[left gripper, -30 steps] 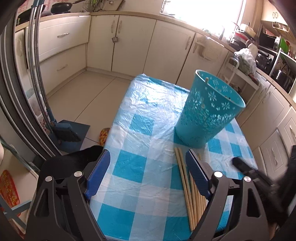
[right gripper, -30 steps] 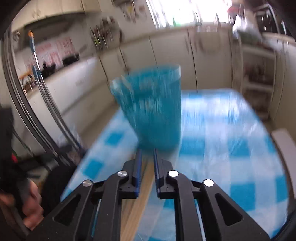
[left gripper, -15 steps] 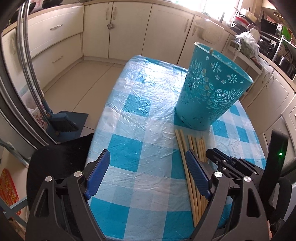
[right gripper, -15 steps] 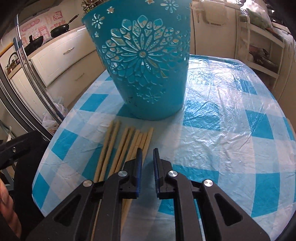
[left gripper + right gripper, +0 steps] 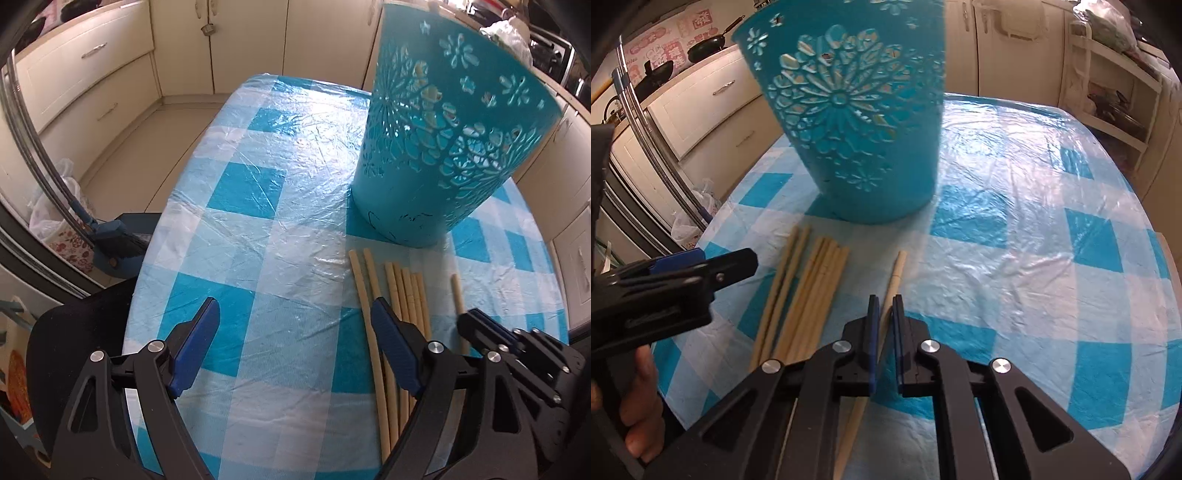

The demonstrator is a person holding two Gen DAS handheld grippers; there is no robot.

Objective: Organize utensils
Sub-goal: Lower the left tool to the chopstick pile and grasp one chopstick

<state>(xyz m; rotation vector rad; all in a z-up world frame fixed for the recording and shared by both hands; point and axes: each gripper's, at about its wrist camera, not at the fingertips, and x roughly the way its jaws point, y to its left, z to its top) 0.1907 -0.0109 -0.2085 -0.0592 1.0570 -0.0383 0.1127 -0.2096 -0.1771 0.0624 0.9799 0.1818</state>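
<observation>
Right gripper (image 5: 884, 314) fingers clenched on one lone chopstick (image 5: 897, 271) w/ thin grip, could twist & drop before basket (image 5: 857, 122); left gripper (image 5: 291, 332) fingers released, empty.

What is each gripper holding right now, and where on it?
The right gripper clamps one chopstick around mid-length. The left gripper is open, holding nothing.

Teal flower-cutout basket (image 5: 413, 206), blue-white checked tablecloth (image 5: 258, 206), pale chopsticks (image 5: 809, 295)
</observation>
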